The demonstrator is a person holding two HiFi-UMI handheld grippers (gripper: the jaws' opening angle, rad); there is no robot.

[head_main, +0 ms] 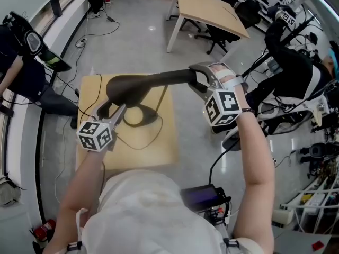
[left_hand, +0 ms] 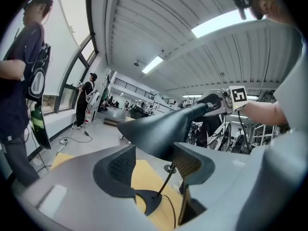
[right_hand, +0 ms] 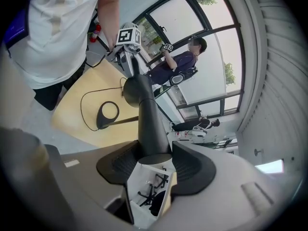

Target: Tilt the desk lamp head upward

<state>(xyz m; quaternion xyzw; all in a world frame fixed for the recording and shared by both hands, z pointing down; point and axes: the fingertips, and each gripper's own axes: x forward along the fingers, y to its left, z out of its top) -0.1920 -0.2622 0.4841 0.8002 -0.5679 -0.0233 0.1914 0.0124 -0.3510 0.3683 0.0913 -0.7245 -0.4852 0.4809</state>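
Desk lamp head [head_main: 153, 81]: dark and long, it lay roughly level above the wooden bench [head_main: 164, 142] at frame centre, over its ring base [head_main: 135, 115]. We logged the right gripper [head_main: 197, 81] jaws clenched on its narrow end and the left gripper [head_main: 112, 109] jaws grasping its broad end, centre left.
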